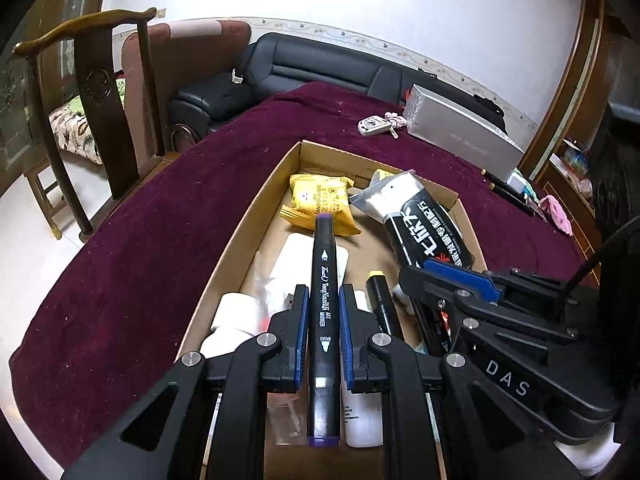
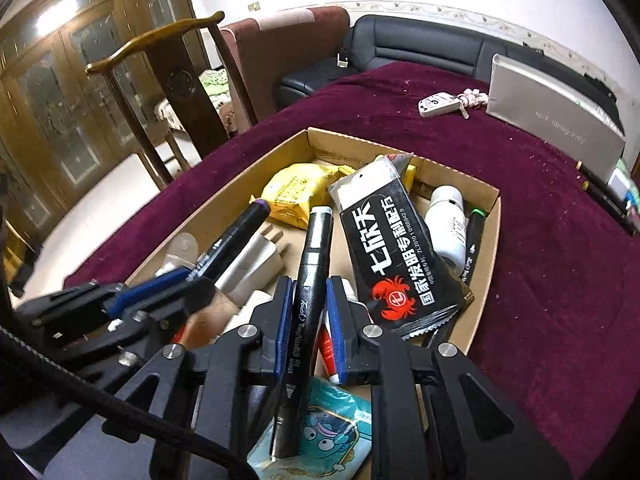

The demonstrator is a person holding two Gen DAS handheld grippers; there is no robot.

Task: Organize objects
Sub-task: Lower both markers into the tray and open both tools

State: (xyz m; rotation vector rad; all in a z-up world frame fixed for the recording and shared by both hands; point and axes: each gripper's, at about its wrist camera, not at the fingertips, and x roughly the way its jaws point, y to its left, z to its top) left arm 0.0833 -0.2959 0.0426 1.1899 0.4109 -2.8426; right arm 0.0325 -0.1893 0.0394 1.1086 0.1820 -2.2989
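Note:
An open cardboard box (image 1: 256,196) (image 2: 486,256) sits on the purple-clothed table, full of small items. My left gripper (image 1: 324,300) is shut on a black art marker with purple ends (image 1: 323,300), held above the box; it also shows in the right wrist view (image 2: 236,236). My right gripper (image 2: 307,292) is shut on a black marker with a grey-white cap (image 2: 312,264), also over the box. The right gripper appears in the left wrist view (image 1: 460,284) beside a yellow-capped marker (image 1: 382,300).
In the box lie a yellow packet (image 1: 320,200), a black crab-printed pouch (image 2: 392,256), a white bottle (image 2: 446,228), a green-capped marker (image 2: 474,236) and a white charger (image 2: 256,260). A key fob (image 1: 374,125) and silver box (image 1: 464,132) sit beyond. A wooden chair (image 1: 100,92) stands left.

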